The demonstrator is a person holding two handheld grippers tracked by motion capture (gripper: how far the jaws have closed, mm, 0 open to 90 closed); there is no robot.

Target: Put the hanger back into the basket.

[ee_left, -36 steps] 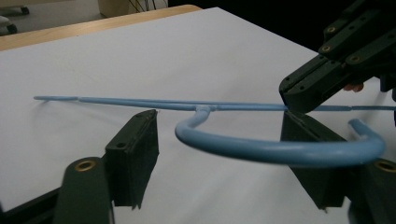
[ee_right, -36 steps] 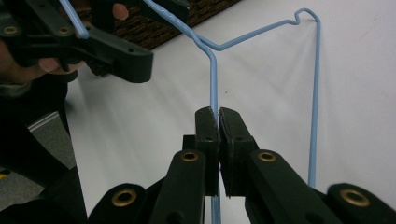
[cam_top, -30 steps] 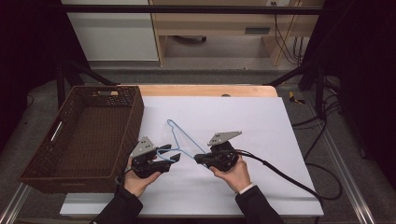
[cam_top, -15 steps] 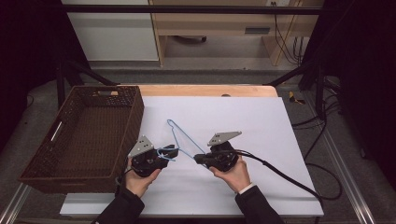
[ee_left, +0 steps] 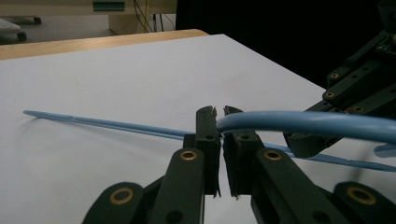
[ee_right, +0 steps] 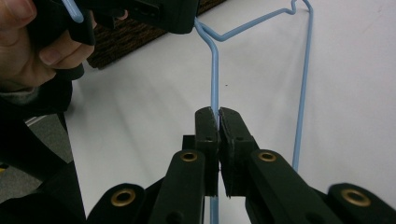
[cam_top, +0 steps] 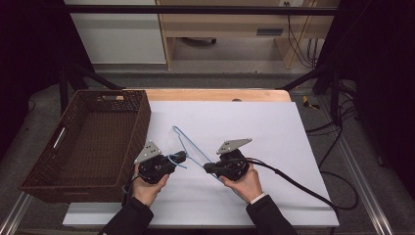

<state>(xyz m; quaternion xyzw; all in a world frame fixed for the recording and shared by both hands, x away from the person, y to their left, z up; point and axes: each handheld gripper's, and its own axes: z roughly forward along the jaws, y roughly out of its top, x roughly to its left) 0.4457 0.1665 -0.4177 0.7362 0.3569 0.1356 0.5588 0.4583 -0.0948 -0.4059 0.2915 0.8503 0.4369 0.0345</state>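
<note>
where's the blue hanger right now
In the high view the blue hanger lies on the white table right of the wicker basket, clamped by both grippers.

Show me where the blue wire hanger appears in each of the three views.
High view: blue wire hanger lies mid-table, between both grippers.
Left gripper view: its hook curves in from the right, with a long wire across the sheet behind.
Right gripper view: it runs up from the jaws to top right.
Shared landmark: white sheet.

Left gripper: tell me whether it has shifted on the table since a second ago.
No. The left gripper sits at the same spot beside the wicker basket; only its jaws have just been closing, now pinching the blue hanger.
</note>
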